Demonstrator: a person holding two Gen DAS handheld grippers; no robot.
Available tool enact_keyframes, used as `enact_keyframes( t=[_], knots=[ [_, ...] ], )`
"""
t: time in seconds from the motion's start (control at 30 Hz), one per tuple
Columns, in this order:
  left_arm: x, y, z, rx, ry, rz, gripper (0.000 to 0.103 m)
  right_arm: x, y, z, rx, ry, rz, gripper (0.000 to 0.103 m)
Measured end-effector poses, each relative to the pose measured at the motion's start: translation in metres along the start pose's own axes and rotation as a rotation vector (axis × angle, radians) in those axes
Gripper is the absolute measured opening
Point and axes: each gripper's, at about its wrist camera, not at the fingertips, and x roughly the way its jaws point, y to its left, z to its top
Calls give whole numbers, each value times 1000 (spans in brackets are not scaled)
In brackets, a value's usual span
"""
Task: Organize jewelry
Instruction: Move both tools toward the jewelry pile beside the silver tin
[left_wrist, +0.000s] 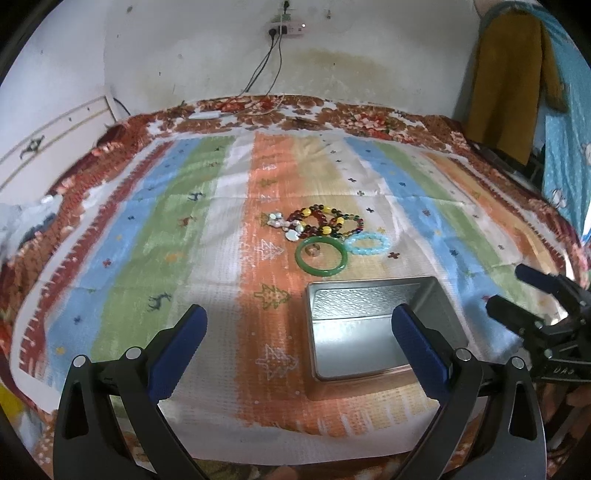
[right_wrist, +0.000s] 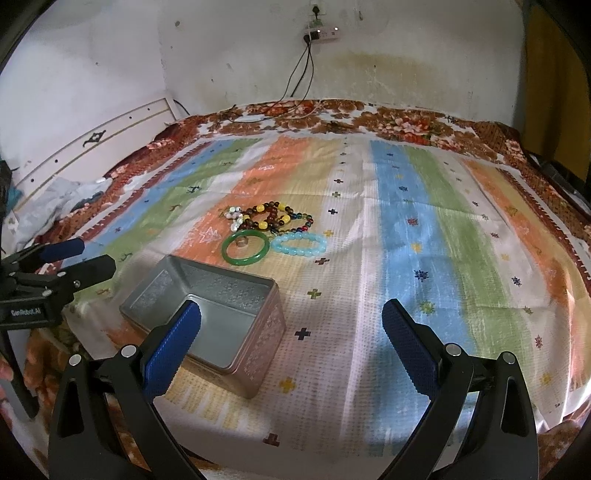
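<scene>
Both hand-held grippers spread wide, nothing held: left hand-held gripper (left_wrist: 299, 325), right hand-held gripper (right_wrist: 291, 319), hovering over striped blanket (left_wrist: 166, 229) on the bed. Open metal tin (left_wrist: 373, 325) sits just ahead of left one, btwn its fingers toward the right finger; from right cam it's ahead-left, partly behind left finger. Jewelry pile further ahead, beyond the tin: green bangle (left_wrist: 321, 257) w/ small ring (left_wrist: 312, 251) inside, light-blue bead bracelet (left_wrist: 368, 243) just beside it, multicolour bead bracelets (left_wrist: 325, 221) and pale stone bracelet (left_wrist: 286, 225) behind. Tin looks empty.
</scene>
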Motion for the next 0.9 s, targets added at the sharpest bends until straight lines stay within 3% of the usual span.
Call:
enact_keyframes(
  t=[0.53, 0.9],
  knots=[
    [10, -2, 16, 39, -16, 7, 98, 11, -5, 16, -9, 2, -11, 100],
    [33, 14, 38, -4, 26, 18, 98, 27, -9, 28, 3, 35, 0, 100]
  ],
)
